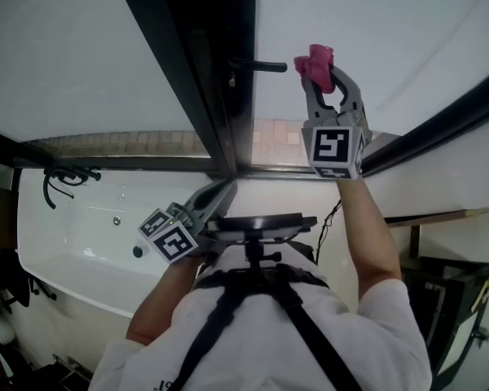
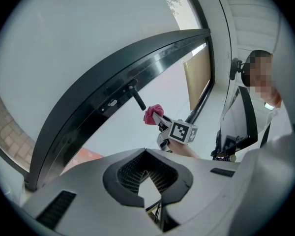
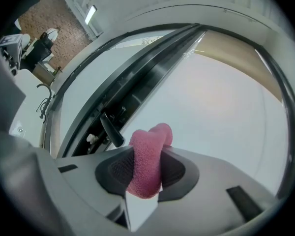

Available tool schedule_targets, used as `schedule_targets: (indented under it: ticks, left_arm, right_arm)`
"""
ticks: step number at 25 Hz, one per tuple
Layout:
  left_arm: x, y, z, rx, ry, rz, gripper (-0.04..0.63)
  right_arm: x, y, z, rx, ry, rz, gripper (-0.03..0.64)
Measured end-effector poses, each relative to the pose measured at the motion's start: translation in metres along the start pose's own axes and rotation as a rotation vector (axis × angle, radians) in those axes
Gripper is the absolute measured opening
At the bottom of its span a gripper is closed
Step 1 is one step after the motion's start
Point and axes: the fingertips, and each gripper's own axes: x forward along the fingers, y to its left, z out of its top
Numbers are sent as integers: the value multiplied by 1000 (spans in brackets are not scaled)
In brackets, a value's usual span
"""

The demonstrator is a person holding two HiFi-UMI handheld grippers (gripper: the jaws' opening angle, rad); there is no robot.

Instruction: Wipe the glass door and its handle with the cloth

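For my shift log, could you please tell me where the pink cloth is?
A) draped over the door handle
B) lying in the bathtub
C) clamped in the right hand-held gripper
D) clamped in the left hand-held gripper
C: the right gripper view shows the pink cloth pinched in the jaws of the right hand-held gripper.

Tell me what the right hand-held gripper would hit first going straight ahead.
Probably the white frosted glass door pane, just right of the black lever handle, with the clamped pink terry cloth touching first; the gap is unclear.
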Motion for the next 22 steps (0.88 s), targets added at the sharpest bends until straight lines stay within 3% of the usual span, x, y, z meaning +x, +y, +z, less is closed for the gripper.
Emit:
schedule_targets:
  ticks: [7, 13, 22]
  left_arm:
    - [-1, -1, -1, -3, 3, 0, -12]
    - [-1, -3, 0, -1, -3, 2, -12]
    - [-13, -2, 1, -3, -34, 24, -12]
  right_arm:
    - [2, 20, 43, 32, -90, 55, 109]
    - [8, 92, 77, -219, -191, 205, 109]
    - [27, 160, 66, -499, -234, 311, 109]
